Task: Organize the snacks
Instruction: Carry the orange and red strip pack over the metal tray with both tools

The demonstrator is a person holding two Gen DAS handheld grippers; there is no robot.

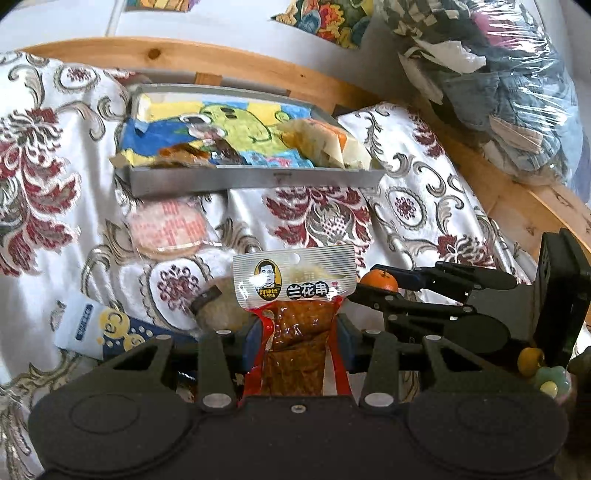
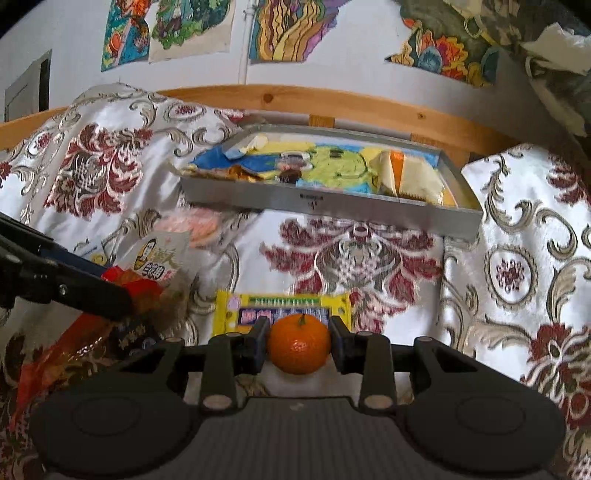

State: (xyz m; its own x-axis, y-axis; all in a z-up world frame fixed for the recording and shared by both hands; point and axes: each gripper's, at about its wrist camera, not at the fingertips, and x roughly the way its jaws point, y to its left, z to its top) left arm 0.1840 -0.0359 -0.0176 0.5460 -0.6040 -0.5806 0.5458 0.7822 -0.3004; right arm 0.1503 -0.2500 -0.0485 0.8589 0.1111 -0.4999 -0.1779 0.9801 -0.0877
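While the left gripper (image 1: 298,332) is clenched on a red-edged snack pouch (image 1: 295,314) whose silver header stands upright above the blue pads, the right gripper (image 2: 298,341) is clamped on a small orange (image 2: 298,343) pinched between its two fingers. Both hang over the near part of a bed covered with a white cloth with red flowers (image 2: 351,258). In the left wrist view the right gripper (image 1: 373,291) comes in from the right side, its orange (image 1: 379,280) just beside the pouch's header. Just beyond the orange in the right wrist view, a yellow wrapped bar (image 2: 282,308) lies flat on the cloth. Toward the left edge of the bed lie a white and blue packet with yellow circles (image 1: 99,325), a pale round thing (image 1: 221,306) partly hidden by the pouch, and, a little farther on, a round pink-printed cracker pack (image 1: 168,229). Farther back, near the head of the bed, a grey tray (image 1: 255,179) rests on the cloth, lined with a blue, yellow and green drawing; inside it a cream and orange packet (image 2: 406,177) leans in the right part, and a few small dark-wrapped pieces (image 1: 195,153) sit toward the left front wall. Behind the tray runs a wooden bed rail (image 2: 332,103), then a white wall with coloured drawings (image 2: 288,29); a clear bag stuffed with clothes (image 1: 498,81) sits at the far right corner.
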